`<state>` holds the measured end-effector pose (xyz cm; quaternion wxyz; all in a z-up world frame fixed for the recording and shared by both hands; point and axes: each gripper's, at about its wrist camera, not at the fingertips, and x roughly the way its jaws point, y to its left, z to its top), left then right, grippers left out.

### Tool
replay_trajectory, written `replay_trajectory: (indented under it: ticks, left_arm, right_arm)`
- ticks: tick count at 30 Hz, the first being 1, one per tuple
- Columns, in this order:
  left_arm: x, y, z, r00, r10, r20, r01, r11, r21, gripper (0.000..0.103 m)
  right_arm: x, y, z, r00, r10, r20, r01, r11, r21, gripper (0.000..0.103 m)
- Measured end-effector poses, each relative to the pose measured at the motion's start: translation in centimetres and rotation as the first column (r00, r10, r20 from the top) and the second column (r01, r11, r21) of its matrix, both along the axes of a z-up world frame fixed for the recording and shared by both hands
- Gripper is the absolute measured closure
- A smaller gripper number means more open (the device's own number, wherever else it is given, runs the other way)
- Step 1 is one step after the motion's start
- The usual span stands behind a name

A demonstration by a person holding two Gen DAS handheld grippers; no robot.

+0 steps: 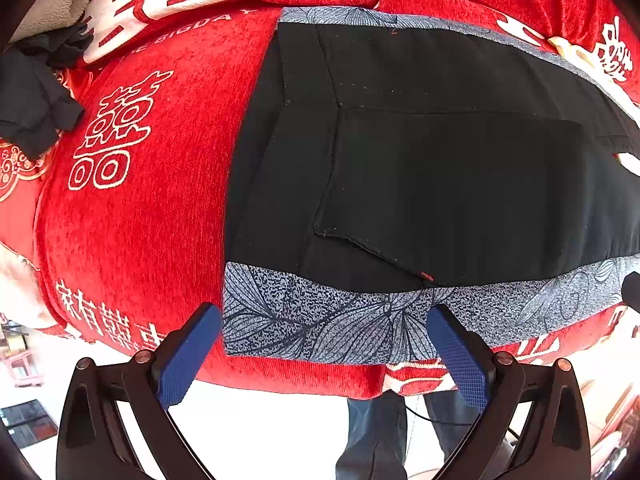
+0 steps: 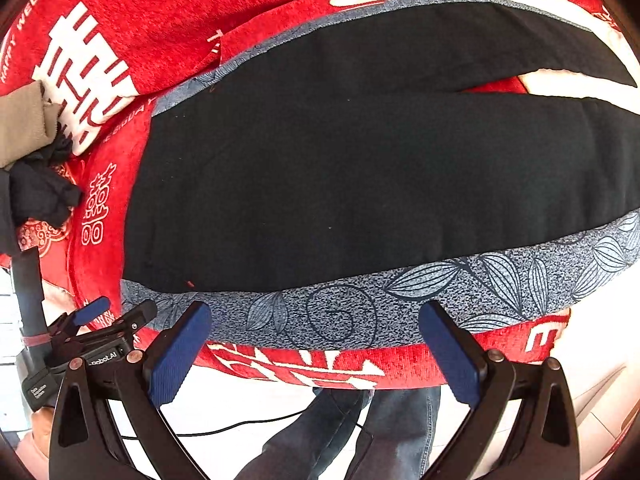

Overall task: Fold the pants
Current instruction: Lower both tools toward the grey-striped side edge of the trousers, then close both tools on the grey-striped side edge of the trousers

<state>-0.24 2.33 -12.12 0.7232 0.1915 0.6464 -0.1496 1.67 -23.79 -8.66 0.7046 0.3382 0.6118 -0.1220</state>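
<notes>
Black pants (image 1: 440, 168) with a grey leaf-print side stripe (image 1: 320, 320) lie flat on a red cloth-covered table (image 1: 152, 200). The waist end with a back pocket faces the left wrist view; both legs (image 2: 360, 160) stretch to the right in the right wrist view. My left gripper (image 1: 324, 354) is open, its blue pads either side of the stripe's near corner at the table's front edge. My right gripper (image 2: 316, 354) is open over the stripe (image 2: 440, 296) further along the leg. The left gripper also shows in the right wrist view (image 2: 116, 312).
A dark crumpled garment (image 1: 32, 100) and a beige cloth (image 2: 20, 124) lie at the far left of the table. The table's front edge (image 2: 320, 372) is just under the grippers. A person's jeans-clad legs (image 2: 340, 432) and a cable show below.
</notes>
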Motion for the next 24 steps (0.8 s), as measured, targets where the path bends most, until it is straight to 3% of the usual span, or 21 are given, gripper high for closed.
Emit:
replay_trajectory:
  ticks: [2,5,8,10,12,13,16,20,23,24]
  left_arm:
    - [0.0,0.6,0.2,1.0,0.017,-0.013,-0.017,0.999,-0.046,0.0]
    - [0.5,3.4,0.8,0.993,0.107,-0.058,-0.115,0.977,-0.181,0.0]
    - [0.5,6.4,0.7,0.98,0.176,-0.097,-0.195,0.948,-0.251,0.0]
    - [0.4,8.0,0.2,0.968,0.199,-0.15,-0.236,0.926,-0.293,0.005]
    - [0.2,9.1,-0.6,0.953,0.22,-0.207,-0.279,0.904,-0.324,0.009]
    - [0.0,9.5,-0.9,0.947,0.231,-0.223,-0.296,0.895,-0.333,0.009]
    - [-0.5,10.5,-1.9,0.933,0.246,-0.264,-0.332,0.871,-0.362,0.009]
    - [-1.2,10.3,-3.1,0.911,0.255,-0.324,-0.377,0.833,-0.405,0.009]
    - [-1.1,9.0,-3.3,0.904,0.249,-0.349,-0.393,0.805,-0.443,0.009]
    - [-0.8,8.3,-3.4,0.902,0.245,-0.356,-0.397,0.795,-0.459,0.009]
  right_arm:
    - [0.0,0.1,0.0,1.0,-0.001,0.01,0.001,1.0,0.006,0.0]
    - [0.2,0.5,-0.2,0.999,0.002,0.039,-0.004,0.999,0.045,0.0]
    - [0.6,2.0,-0.4,0.988,0.018,0.155,-0.051,0.977,0.206,0.0]
    - [0.6,3.6,-1.6,0.98,0.01,0.198,-0.083,0.929,0.362,0.001]
    - [0.4,5.8,-3.8,0.983,-0.002,0.183,-0.086,0.877,0.474,0.026]
    - [0.3,6.9,-5.4,0.987,-0.002,0.159,-0.081,0.853,0.515,0.045]
    - [-0.1,8.5,-8.3,0.99,-0.041,0.136,-0.041,0.833,0.551,0.045]
    - [-0.2,8.0,-10.6,0.975,-0.172,0.143,0.061,0.82,0.569,0.045]
    - [-0.1,7.0,-11.9,0.948,-0.3,0.105,0.17,0.757,0.631,0.047]
    - [0.1,6.7,-12.1,0.939,-0.331,0.091,0.196,0.735,0.649,0.053]
